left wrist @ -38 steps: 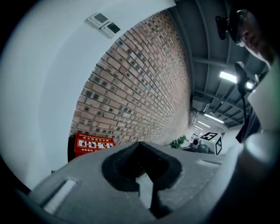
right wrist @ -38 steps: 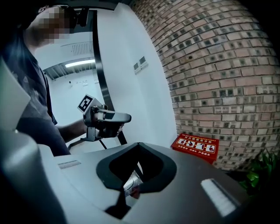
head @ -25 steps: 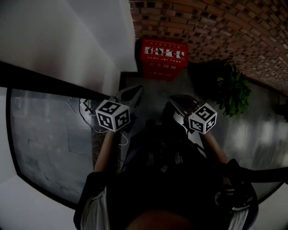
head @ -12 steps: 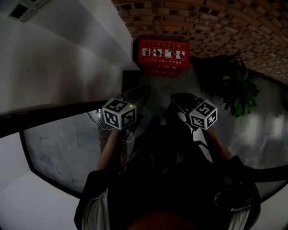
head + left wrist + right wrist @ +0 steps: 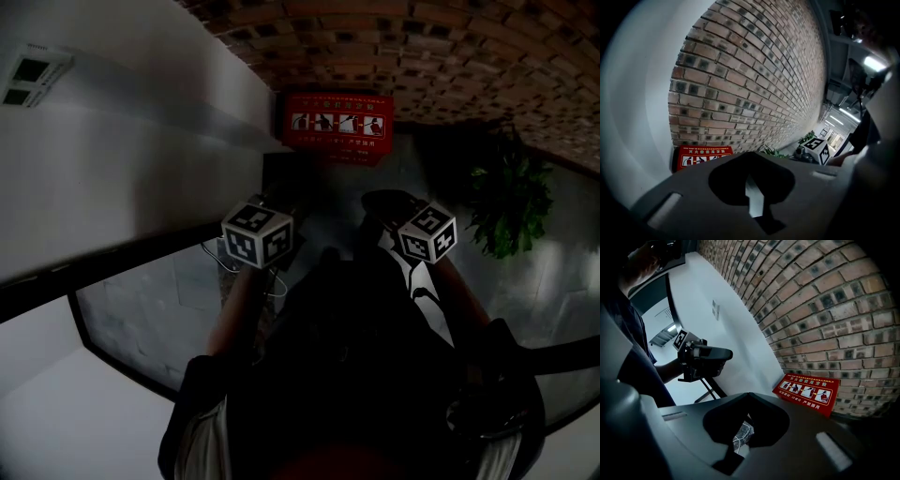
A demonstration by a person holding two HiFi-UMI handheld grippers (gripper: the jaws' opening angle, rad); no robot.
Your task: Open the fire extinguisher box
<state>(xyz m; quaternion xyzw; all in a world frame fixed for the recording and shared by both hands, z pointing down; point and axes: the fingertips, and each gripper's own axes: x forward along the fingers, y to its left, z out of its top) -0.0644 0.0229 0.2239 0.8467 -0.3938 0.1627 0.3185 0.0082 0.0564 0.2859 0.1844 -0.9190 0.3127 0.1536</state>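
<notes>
Fire extinguisher box [image 5: 335, 127] sits on the floor at the far brick wall [image 5: 422, 47], long side running left to right, dead ahead and well apart from my left gripper [image 5: 278, 201] and right gripper [image 5: 384, 201], both with jaws together and empty, neither clearly nearer.

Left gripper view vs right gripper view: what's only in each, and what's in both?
Only the left gripper view: the plant, the ceiling lights and the right gripper.
Only the right gripper view: the left gripper and a small wall plate on the white wall.
Both: the red fire extinguisher box at the foot of the brick wall, ahead of each gripper's own jaws.
</notes>
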